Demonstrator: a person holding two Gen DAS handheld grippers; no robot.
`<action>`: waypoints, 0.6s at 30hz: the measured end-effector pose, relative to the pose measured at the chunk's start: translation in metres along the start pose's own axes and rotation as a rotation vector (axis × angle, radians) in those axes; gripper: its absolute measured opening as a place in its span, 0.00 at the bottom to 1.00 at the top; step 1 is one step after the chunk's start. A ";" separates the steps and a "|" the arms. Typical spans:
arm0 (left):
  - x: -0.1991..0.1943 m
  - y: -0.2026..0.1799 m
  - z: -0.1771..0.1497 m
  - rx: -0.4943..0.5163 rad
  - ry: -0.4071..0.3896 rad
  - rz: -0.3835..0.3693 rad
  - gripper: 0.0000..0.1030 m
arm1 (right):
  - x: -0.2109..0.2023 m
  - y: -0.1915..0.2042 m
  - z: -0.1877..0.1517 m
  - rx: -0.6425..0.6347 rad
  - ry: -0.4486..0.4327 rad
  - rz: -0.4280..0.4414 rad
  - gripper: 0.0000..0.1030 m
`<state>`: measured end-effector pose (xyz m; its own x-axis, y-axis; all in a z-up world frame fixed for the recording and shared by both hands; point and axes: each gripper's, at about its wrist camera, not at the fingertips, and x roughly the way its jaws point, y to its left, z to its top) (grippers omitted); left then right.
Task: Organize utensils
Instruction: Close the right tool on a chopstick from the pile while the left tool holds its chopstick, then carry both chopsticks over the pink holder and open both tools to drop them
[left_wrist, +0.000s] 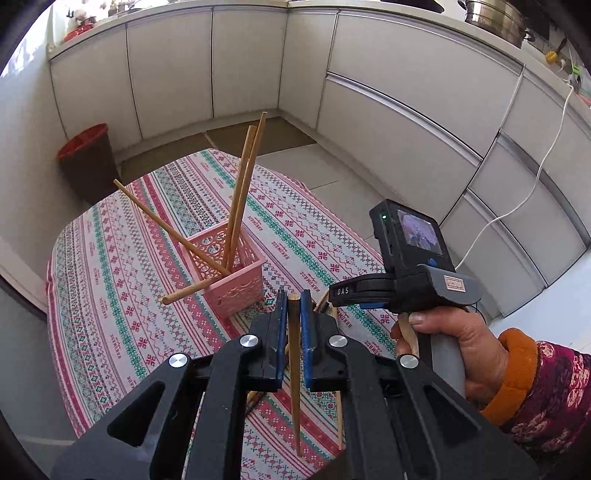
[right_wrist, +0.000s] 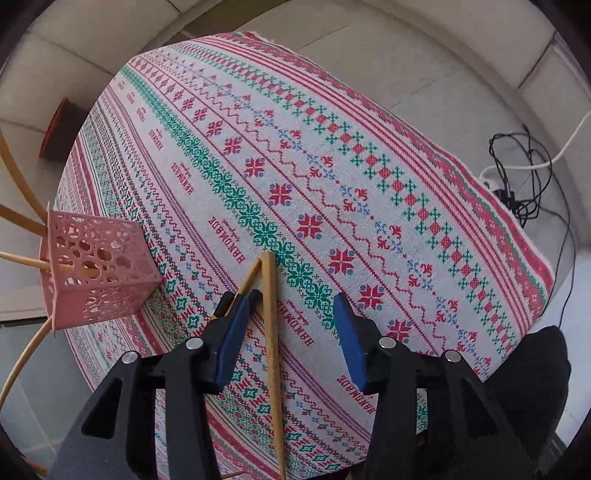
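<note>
Mid-transfer: left gripper (left_wrist: 294, 295) clamped on chopstick (left_wrist: 294, 354), right gripper (right_wrist: 286, 314) spread over loose chopstick (right_wrist: 271, 332); next, deposit into pink basket (left_wrist: 236, 284) at ten o'clock.

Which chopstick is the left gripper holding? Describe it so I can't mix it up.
On the patterned tablecloth, just in front of the pink basket, the left gripper is shut on one chopstick. It points tip-down between the blue pads, unlike the four leaning in the basket.
</note>
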<state>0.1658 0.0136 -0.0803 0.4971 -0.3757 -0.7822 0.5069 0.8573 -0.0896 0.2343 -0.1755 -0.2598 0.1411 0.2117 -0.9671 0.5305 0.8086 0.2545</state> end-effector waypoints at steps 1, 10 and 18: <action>0.000 0.000 0.000 -0.001 0.000 0.000 0.06 | 0.002 0.008 -0.001 -0.025 0.006 -0.034 0.33; -0.005 0.000 0.003 -0.011 -0.019 -0.004 0.06 | 0.022 0.027 0.001 -0.088 0.009 -0.095 0.09; -0.017 -0.001 0.003 -0.016 -0.038 0.002 0.06 | -0.017 -0.009 -0.011 -0.021 -0.110 0.094 0.08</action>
<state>0.1591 0.0175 -0.0651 0.5246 -0.3865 -0.7585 0.4946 0.8636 -0.0979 0.2176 -0.1801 -0.2461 0.2805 0.2270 -0.9326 0.4933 0.7994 0.3430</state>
